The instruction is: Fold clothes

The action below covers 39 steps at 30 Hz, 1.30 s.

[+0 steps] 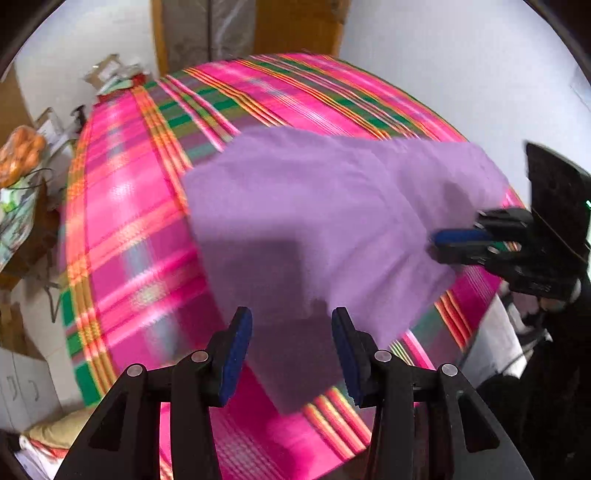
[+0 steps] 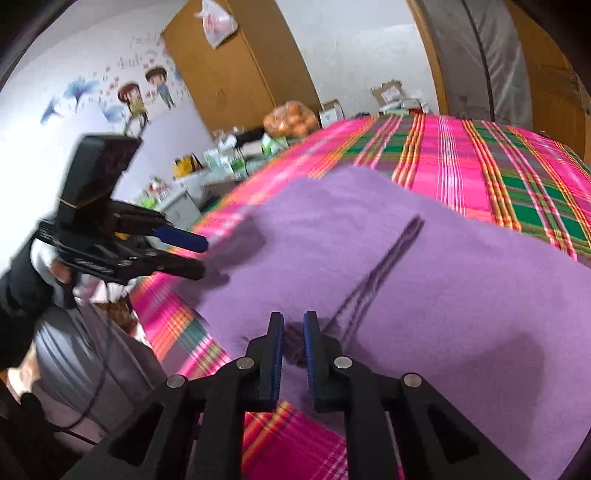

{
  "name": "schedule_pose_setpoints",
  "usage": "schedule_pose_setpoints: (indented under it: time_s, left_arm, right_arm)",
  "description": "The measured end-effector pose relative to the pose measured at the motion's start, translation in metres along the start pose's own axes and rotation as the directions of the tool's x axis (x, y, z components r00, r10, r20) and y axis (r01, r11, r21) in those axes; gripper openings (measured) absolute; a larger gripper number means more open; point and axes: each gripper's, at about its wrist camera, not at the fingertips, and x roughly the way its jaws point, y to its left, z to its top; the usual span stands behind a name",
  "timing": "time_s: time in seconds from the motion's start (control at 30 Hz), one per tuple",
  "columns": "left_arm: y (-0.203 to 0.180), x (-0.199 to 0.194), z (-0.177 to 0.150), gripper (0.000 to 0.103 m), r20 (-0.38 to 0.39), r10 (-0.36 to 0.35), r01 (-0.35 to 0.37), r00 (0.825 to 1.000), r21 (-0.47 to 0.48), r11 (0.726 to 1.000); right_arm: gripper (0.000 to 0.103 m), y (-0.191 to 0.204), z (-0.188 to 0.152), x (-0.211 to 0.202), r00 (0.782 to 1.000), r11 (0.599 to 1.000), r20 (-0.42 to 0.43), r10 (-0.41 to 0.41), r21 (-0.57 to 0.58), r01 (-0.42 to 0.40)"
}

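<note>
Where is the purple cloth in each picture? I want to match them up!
Left wrist view: the purple cloth fills the middle, reaching down between the left gripper's open fingers.
Right wrist view: the purple cloth covers the middle and right, just beyond the right gripper.
Shared landmark: the pink plaid sheet lies under the cloth in both views.

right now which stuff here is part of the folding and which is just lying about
Job:
- purple garment on the pink plaid bedcover
- left tongs, open over its near edge
- right tongs, at its edge

Lying about:
- bag of oranges
- small boxes
- hanging plastic bag
</note>
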Motion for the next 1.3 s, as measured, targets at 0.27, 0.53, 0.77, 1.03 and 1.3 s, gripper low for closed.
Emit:
schedule_pose_setpoints:
  time_s: [0.27,0.53,0.77,1.03,1.3]
  left_arm:
    - [-0.022,0.019,-0.011,0.047,-0.075,-0.004,0.008,0.997,0.058,0.998]
    - [0.004,-0.016,-0.005,0.047,0.027,0.006,-0.005,1.0,-0.036,0.999]
    - [0.029,-0.012,-0.003,0.047,0.014,0.071,-0.069,0.997,-0.104,0.992]
    - [0.043,0.01,0.022,0.047,-0.01,0.104,-0.104,0.995,-0.131,0.986]
    - [0.066,0.02,0.054,0.047,0.012,0.106,-0.103,0.994,-0.161,0.982]
  right_arm:
    - [0.01,-0.004,0.005,-0.001,1.0,1.0,-0.003,0.003,0.024,-0.003]
    - [0.012,-0.009,0.019,-0.003,0.999,0.997,0.034,0.029,0.064,-0.031]
    - [0.012,-0.007,0.04,0.013,0.999,0.997,0.011,0.032,0.064,-0.033]
    - [0.013,-0.008,0.069,0.051,0.991,0.989,-0.087,0.102,0.115,-0.092]
    - [0.012,-0.04,0.09,0.075,0.992,0.968,-0.122,0.039,0.252,-0.007]
